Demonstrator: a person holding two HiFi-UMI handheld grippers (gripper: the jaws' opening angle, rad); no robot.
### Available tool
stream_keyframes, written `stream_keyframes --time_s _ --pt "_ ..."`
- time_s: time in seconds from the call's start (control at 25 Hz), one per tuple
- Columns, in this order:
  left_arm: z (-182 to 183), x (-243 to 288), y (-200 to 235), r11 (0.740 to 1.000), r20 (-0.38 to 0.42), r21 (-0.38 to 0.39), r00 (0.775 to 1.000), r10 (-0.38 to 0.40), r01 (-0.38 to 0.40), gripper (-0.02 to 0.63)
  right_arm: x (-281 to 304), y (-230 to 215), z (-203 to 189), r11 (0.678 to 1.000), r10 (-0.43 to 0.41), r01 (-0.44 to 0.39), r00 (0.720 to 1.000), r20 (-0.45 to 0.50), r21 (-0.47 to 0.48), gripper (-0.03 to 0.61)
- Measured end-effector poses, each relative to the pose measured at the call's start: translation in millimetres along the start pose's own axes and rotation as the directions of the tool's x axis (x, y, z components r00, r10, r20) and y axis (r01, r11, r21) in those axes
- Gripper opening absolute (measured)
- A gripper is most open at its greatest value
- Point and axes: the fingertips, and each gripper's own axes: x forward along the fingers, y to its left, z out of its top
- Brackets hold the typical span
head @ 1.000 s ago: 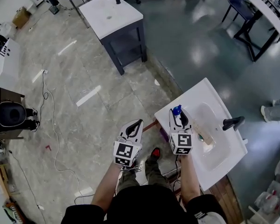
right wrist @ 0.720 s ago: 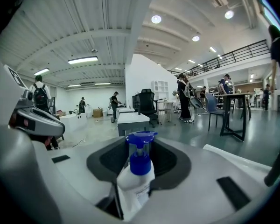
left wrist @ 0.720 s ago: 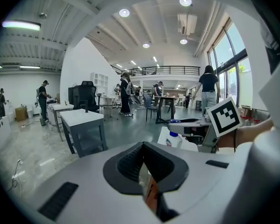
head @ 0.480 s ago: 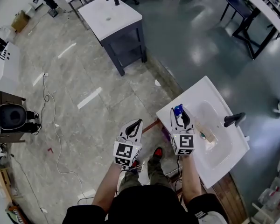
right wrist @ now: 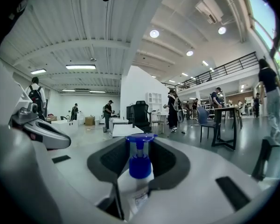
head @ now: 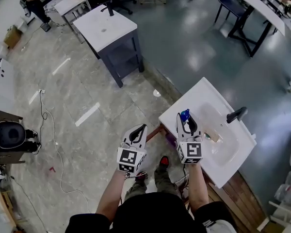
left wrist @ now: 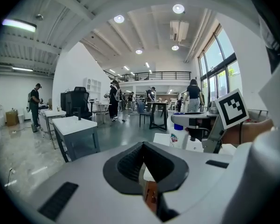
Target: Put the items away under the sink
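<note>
right gripper (head: 187,121) pinching pump bottle (head: 184,115), same clamp as second ago, hanging over left corner of sink (head: 224,168), looks lifted clear. left gripper (head: 139,130) tips pressed together, empty, beside sink. next: carry bottle down to under-sink space.

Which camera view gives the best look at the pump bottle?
The right gripper view: the pump bottle fills the centre, blue pump and white body clamped in the right gripper, whose jaws just closed further. The head view shows only its blue top; the left gripper view shows the bottle small, at right.
</note>
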Motion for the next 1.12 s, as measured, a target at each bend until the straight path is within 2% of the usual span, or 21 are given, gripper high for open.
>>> stream_keyframes --time_s 0.36,0.6,0.84,1.12 --pt "15 -29 -15 0.994 0.049 0.046 0.993 -0.106 0.103 0.006 -58 9 32 0.991 -0.131 0.132 0.989 0.063 -0.018 0.135" --pt "25 -49 -28 0.98 0.076 0.072 0.978 -0.192 0.187 0.006 -95 23 46 0.977 -0.209 0.212 0.975 0.076 -0.027 0.133" --pt "31 -66 -51 0.952 0.09 0.125 0.952 -0.291 0.279 0.006 -140 34 49 0.954 -0.296 0.298 0.952 0.082 -0.017 0.132" --pt "25 -93 -89 0.907 0.093 0.164 0.909 -0.405 0.387 0.006 -198 51 39 0.922 -0.386 0.387 0.92 0.064 -0.005 0.13"
